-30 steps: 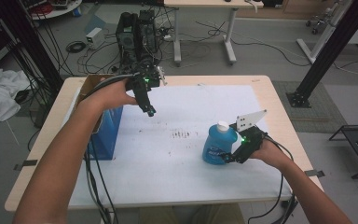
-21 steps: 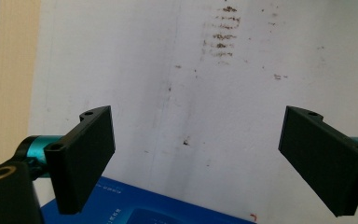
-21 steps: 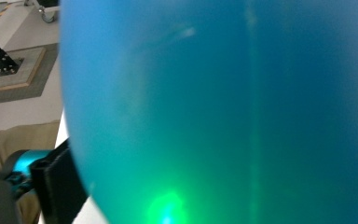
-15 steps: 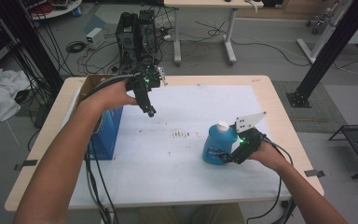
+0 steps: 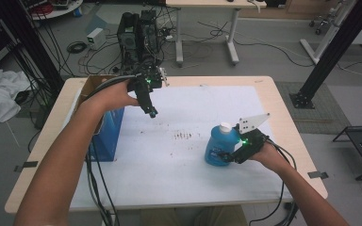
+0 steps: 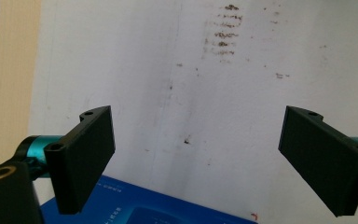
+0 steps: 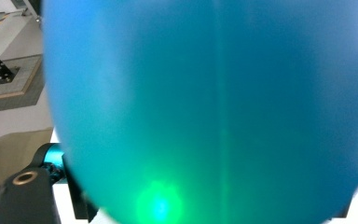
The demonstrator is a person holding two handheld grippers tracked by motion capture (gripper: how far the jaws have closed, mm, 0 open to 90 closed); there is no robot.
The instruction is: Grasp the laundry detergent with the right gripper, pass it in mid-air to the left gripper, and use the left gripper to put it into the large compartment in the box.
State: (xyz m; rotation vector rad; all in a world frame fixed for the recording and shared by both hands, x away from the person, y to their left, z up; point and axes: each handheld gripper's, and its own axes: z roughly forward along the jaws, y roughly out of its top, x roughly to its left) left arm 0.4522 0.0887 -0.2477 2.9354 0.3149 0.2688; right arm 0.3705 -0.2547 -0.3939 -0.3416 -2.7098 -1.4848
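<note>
Right gripper (image 5: 227,155) jaws just closing around blue bottle (image 5: 217,147), upright on desk (image 5: 273,94); grip forming, lift likely next. Left gripper (image 5: 152,112) jaws wide, empty, hovering above blue box (image 5: 108,134).

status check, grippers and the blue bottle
Right gripper jaws just closing around upright blue bottle, grip unconfirmed. Left gripper open, hovering over white mat. Nothing in the way.

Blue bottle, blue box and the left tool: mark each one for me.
Blue bottle (image 5: 215,149): high view, on its body below the white cap.
Blue box (image 5: 108,136): high view, on its blue side wall facing the white mat.
Left tool (image 6: 196,154): left gripper view, midway between its two open black jaws.
</note>
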